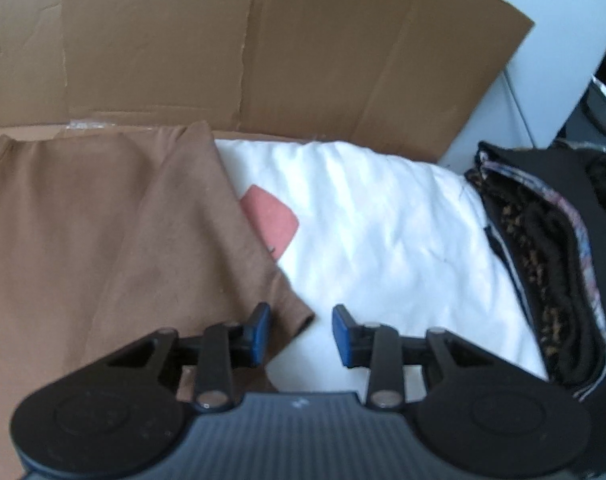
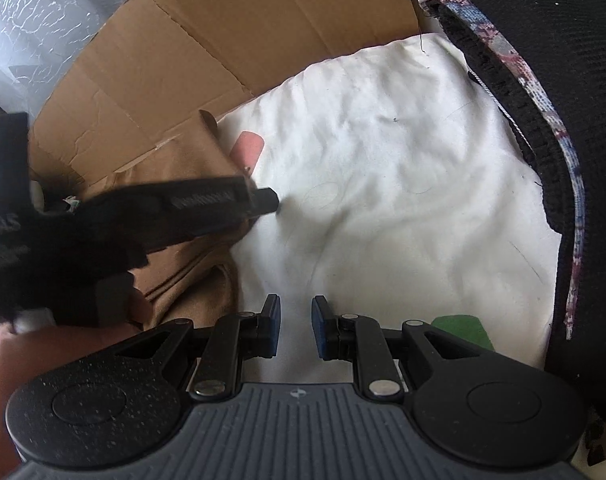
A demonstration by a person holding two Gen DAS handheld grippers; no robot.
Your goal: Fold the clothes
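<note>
Brown garment lies flat at 9 o'clock of the left gripper, partly folded, one flap laid diagonally over it. Flap's lower corner reaches just beside the left pad, at about 11 o'clock of the gap. Left fingers apart, nothing pinched between them.

Right gripper: fingers a little apart, empty, over the white padded surface. Brown garment at its 10 o'clock, close by. Left gripper crosses that view from 9 o'clock, above the garment's edge.

Pink patch shows beside the flap. Flattened cardboard stands behind, 12 o'clock. Dark patterned clothes heaped at 3 o'clock. Green patch on the white surface beside the right finger.
</note>
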